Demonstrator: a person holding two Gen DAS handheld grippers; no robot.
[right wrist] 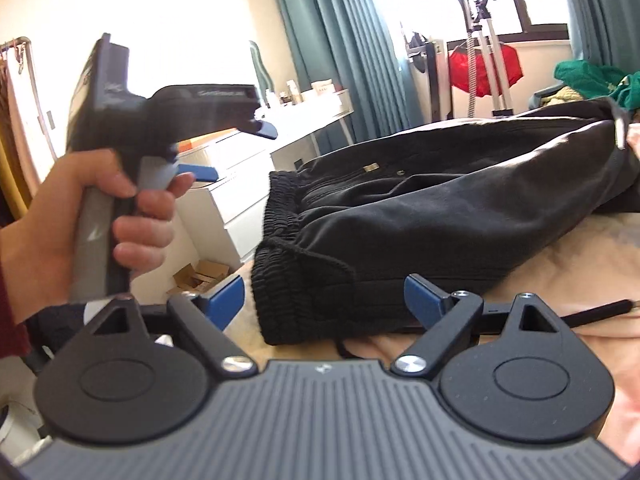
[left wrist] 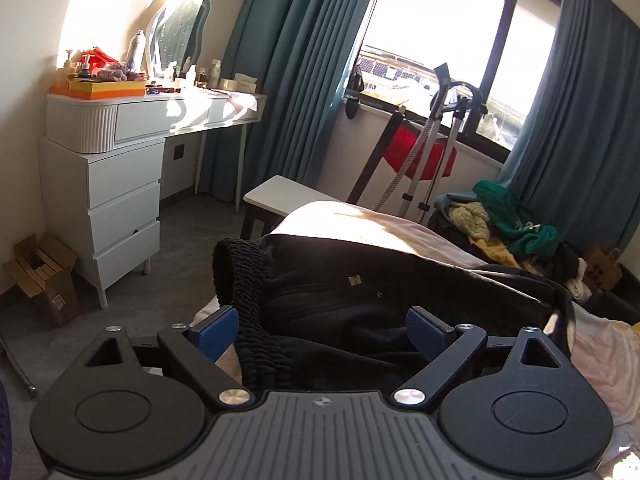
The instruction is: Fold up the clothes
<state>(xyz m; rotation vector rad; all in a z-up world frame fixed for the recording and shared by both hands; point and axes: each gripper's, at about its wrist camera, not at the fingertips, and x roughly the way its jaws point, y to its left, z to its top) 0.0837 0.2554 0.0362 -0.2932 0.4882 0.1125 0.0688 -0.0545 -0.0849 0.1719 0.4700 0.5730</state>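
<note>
A pair of black pants (left wrist: 372, 280) lies folded on the pink bed (left wrist: 360, 220), its ribbed elastic waistband (left wrist: 244, 280) toward me. My left gripper (left wrist: 322, 330) is open, its blue pads either side of the waistband without closing on it. In the right wrist view the pants (right wrist: 440, 208) lie across the bed (right wrist: 560, 280) and my right gripper (right wrist: 324, 298) is open around the near waistband corner (right wrist: 296, 300). The left gripper (right wrist: 240, 152) shows there too, held in a hand, open, up left of the pants.
A white dresser and vanity (left wrist: 120, 184) with clutter stand left. A white bench (left wrist: 280, 196) sits at the bed's far end. A pile of clothes (left wrist: 508, 224) lies at right. A garment steamer stand (left wrist: 436, 140) is by the window. A cardboard box (left wrist: 44, 276) sits on the floor.
</note>
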